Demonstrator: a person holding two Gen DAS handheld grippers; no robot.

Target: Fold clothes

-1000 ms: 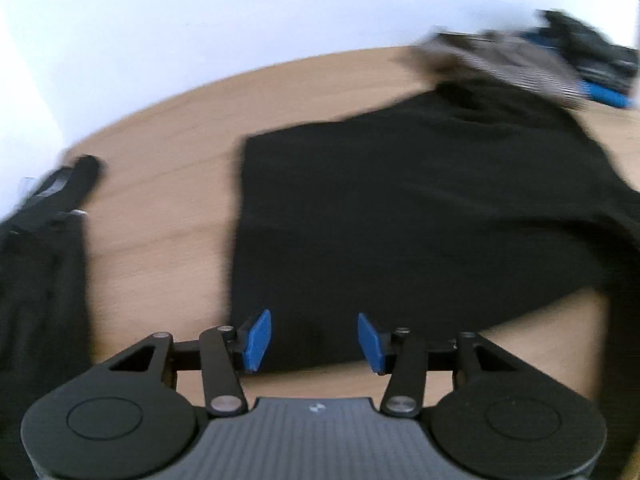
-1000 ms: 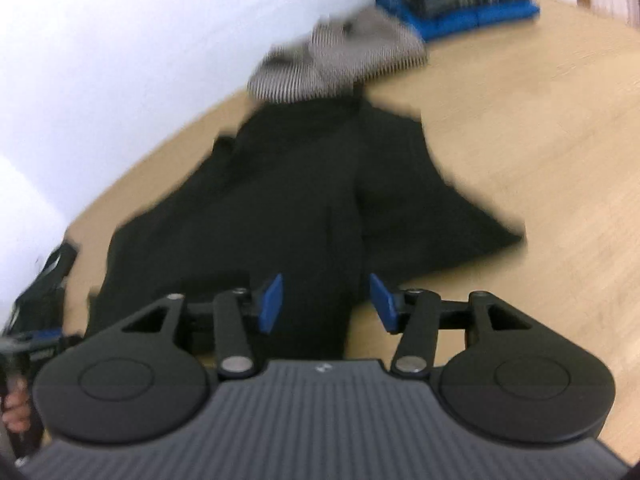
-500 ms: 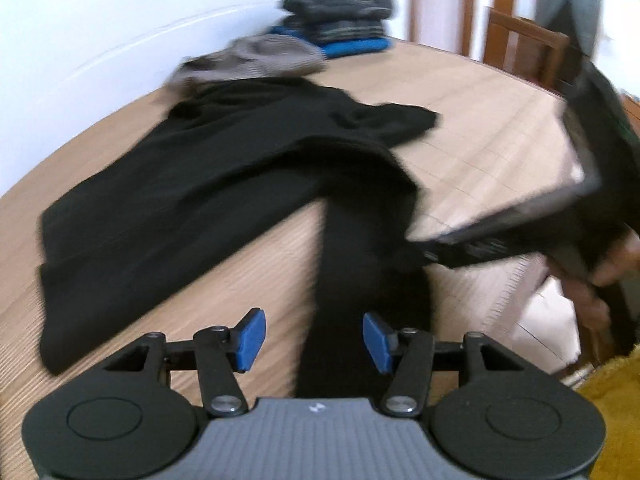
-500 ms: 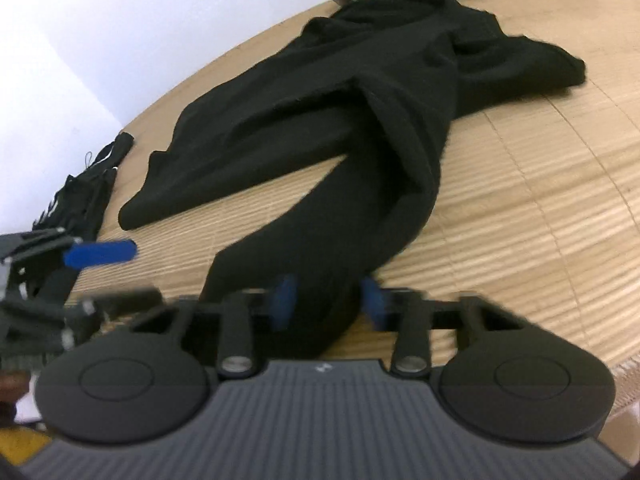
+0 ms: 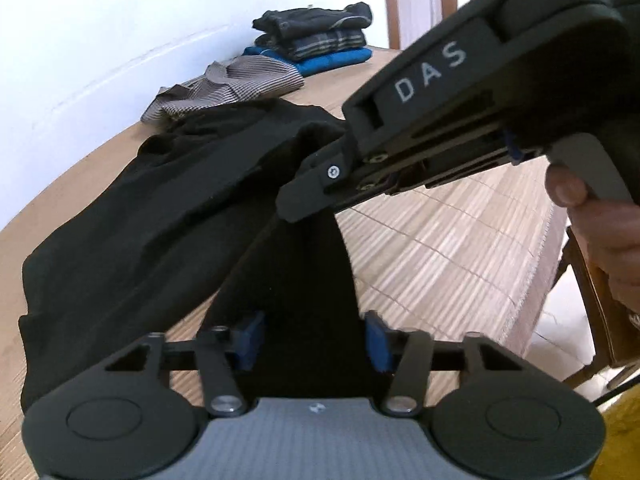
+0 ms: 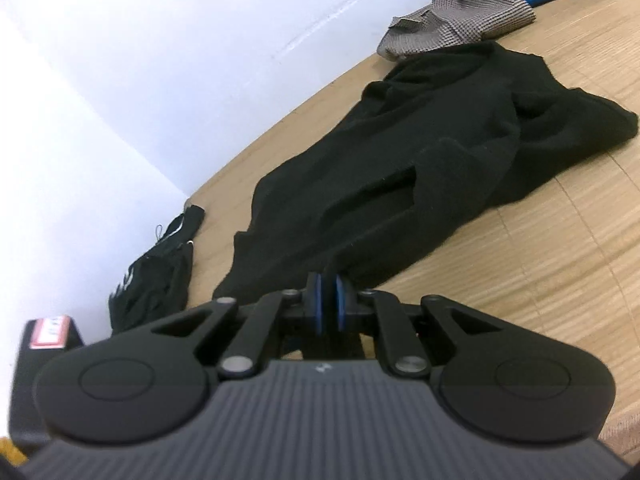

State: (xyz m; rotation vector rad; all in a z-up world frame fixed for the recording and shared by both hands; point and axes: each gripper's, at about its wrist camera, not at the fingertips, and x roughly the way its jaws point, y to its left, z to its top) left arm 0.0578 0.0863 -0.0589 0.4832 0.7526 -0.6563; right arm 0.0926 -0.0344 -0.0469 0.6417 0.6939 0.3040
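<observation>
A black long-sleeved garment lies rumpled on the wooden table; it also shows in the right wrist view. One sleeve runs toward the front edge. My left gripper is open, its blue pads on either side of the sleeve's end. My right gripper is shut on the black sleeve near its end and holds it just above the table. In the left wrist view the right gripper's body hangs over the sleeve.
A brown checked shirt lies behind the black garment. A stack of folded clothes on a blue one stands at the back. A small dark item lies at the table's left. A wooden chair is past the right edge.
My right gripper has closed on the sleeve. My left gripper has moved in so the sleeve end lies between its open pads. Both views have swung toward the front edge.
</observation>
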